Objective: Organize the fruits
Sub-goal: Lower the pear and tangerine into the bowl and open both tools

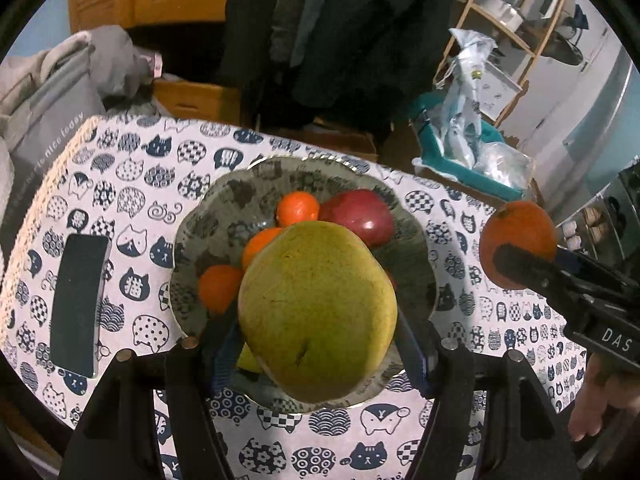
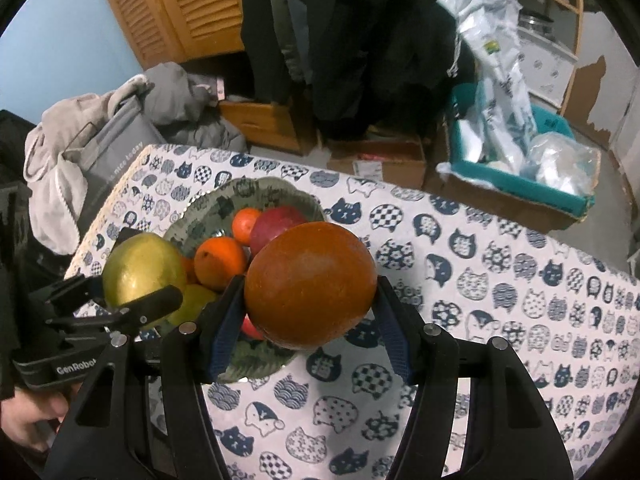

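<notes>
At the bottom centre of the left wrist view, the left gripper (image 1: 318, 312) is clamped on a large green-yellow fruit (image 1: 318, 312), one finger on each side, held above the near half of a patterned bowl (image 1: 208, 220). At the bottom centre of the right wrist view, the right gripper (image 2: 310, 286) likewise grips a big orange (image 2: 310, 286), which hangs over the bowl's right rim and the cat-print tablecloth (image 2: 500, 280); from the left camera the same orange sits at the right edge of the frame.

Behind the held fruits, in the middle of both views, the bowl holds a red apple (image 1: 358, 216) and several small oranges (image 1: 298, 208), with another green fruit (image 2: 192, 304) partly hidden at its near side. The task looks well along: most fruit is in the bowl, and no loose fruit shows on the cloth. The two gripped fruits are not yet set down.

A dark phone (image 1: 80, 304) lies at the left of the left view. Farther back, cardboard boxes and a teal bin (image 2: 520, 176) stand in the upper right.
</notes>
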